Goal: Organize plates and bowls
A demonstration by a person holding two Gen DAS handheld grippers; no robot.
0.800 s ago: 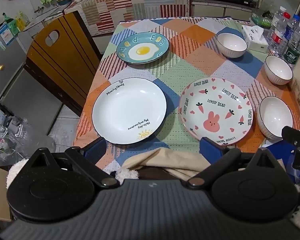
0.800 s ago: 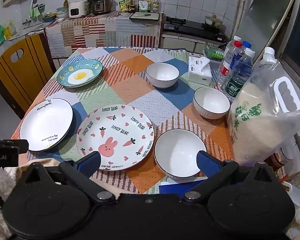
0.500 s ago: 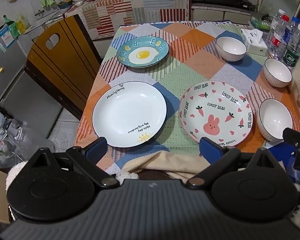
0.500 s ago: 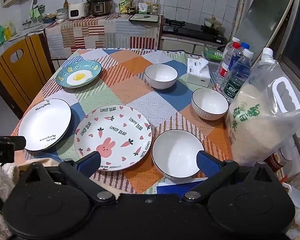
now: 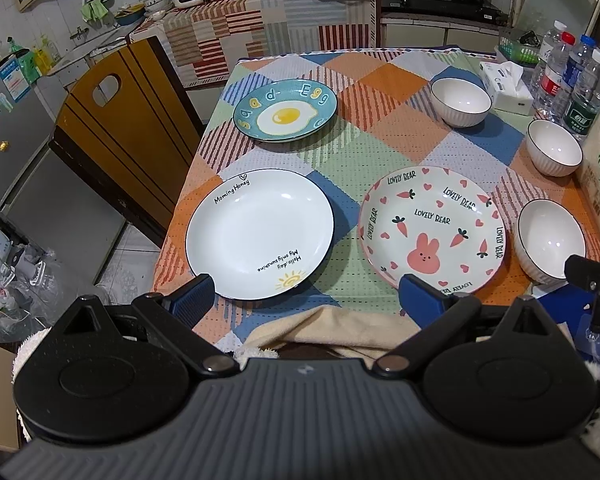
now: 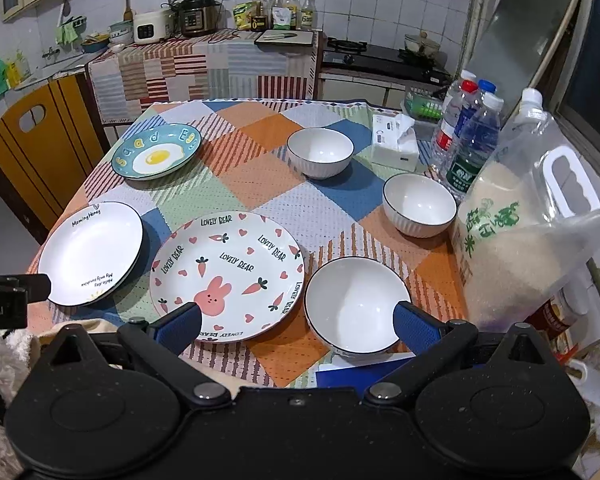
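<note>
Three plates lie on the chequered tablecloth: a white plate (image 5: 260,232) (image 6: 92,252) at near left, a pink rabbit plate (image 5: 432,228) (image 6: 228,272) beside it, and a blue egg plate (image 5: 286,110) (image 6: 156,156) farther back. Three white bowls stand on the right: a near bowl (image 5: 550,240) (image 6: 356,308), a middle bowl (image 5: 554,152) (image 6: 418,204) and a far bowl (image 5: 460,102) (image 6: 320,152). My left gripper (image 5: 304,294) is open and empty above the table's near edge, between the white and rabbit plates. My right gripper (image 6: 296,322) is open and empty, its fingers spanning the rabbit plate's edge and the near bowl.
A bag of rice (image 6: 512,240), water bottles (image 6: 468,140) and a tissue box (image 6: 394,142) line the table's right side. A wooden chair (image 5: 116,120) stands at the left. A beige cloth (image 5: 340,328) lies over the near edge.
Both grippers have drawn slightly back and up, so the table sits lower and farther in each view. Plates and bowls have not moved.
</note>
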